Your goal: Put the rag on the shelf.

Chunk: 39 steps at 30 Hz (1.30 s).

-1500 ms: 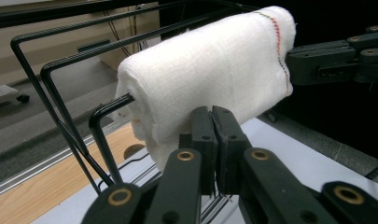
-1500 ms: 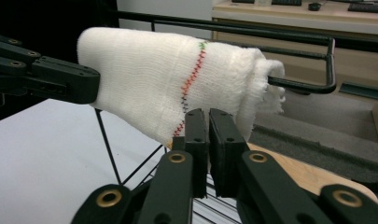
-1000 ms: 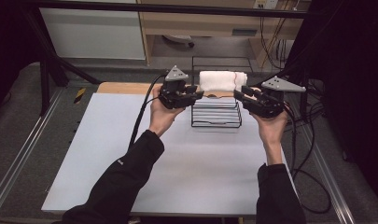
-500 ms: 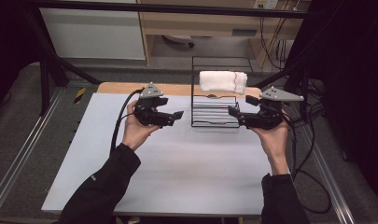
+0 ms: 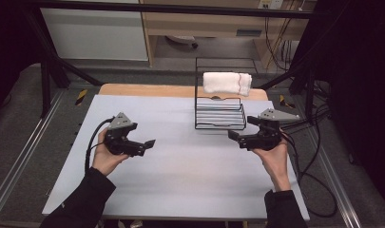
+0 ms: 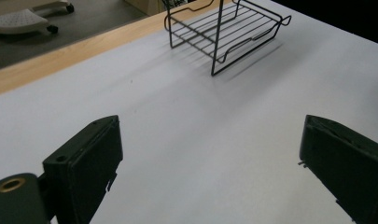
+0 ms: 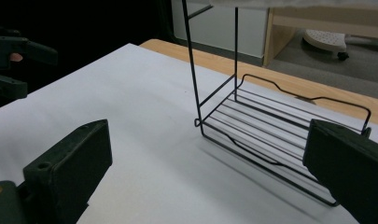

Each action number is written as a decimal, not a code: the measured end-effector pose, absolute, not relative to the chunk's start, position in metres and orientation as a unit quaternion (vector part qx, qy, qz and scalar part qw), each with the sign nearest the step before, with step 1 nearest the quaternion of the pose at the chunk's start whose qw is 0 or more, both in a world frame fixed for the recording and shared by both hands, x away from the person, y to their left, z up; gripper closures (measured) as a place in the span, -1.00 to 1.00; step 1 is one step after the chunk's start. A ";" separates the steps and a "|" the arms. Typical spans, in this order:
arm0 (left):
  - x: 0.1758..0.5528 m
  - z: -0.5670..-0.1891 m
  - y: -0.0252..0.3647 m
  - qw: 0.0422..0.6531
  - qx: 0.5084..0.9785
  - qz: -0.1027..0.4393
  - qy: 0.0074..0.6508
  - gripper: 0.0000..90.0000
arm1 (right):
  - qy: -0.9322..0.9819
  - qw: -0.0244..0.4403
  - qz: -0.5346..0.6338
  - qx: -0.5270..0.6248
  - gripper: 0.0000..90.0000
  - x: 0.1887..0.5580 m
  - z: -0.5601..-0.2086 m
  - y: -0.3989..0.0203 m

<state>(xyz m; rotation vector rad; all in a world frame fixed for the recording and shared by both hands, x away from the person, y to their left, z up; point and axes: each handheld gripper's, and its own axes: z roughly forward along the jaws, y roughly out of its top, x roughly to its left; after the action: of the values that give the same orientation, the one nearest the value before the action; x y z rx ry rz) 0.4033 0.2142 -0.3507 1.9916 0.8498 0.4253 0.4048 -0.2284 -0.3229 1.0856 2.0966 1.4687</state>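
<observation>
A black wire rack (image 5: 219, 115) stands at the back right of the white table top (image 5: 180, 185). A folded white towel (image 5: 226, 82) with a red stripe lies on its upper shelf. My left gripper (image 5: 147, 146) hovers low over the table's left side, far from the rack (image 6: 224, 28). Its jaws have just been opening and stand open with nothing between them. My right gripper (image 5: 235, 139) is just in front of the rack's right corner (image 7: 270, 126). Its jaws have also just been opening and are open on nothing. The left gripper (image 7: 14, 56) shows far off in the right gripper view.
A wooden strip (image 5: 147, 90) runs along the table's far edge. Cables (image 5: 318, 161) trail off the right side. Black frame posts (image 5: 47, 61) stand at the back corners, and a chair base (image 5: 180, 42) sits on the floor behind.
Both grippers were at the towel's ends on the rack; they let go, opened and drew back and down. The left one moved far to the left. The towel stays on the rack.
</observation>
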 end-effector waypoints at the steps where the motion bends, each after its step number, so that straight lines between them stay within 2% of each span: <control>1: 0.401 -0.355 0.220 0.451 0.805 0.171 0.346 -0.87 | 0.743 0.177 0.520 0.383 -0.96 0.404 -0.328 -0.229; 16: 0.366 -0.408 0.281 0.444 0.792 0.167 0.383 -0.86 | 0.749 0.139 0.516 0.392 -0.99 0.383 -0.393 -0.240; 28: 0.357 -0.432 0.296 0.442 0.793 0.159 0.388 -0.82 | 0.767 0.112 0.494 0.393 -0.99 0.364 -0.435 -0.255; 39: 0.354 -0.443 0.301 0.430 0.797 0.157 0.394 -0.81 | 0.774 0.105 0.480 0.399 -0.98 0.359 -0.447 -0.262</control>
<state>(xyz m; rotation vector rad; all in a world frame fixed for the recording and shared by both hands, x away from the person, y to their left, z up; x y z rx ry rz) 0.3540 0.3010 -0.4434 1.9894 0.9834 0.3922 0.3587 -0.2621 -0.4472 1.1776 2.2825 1.4142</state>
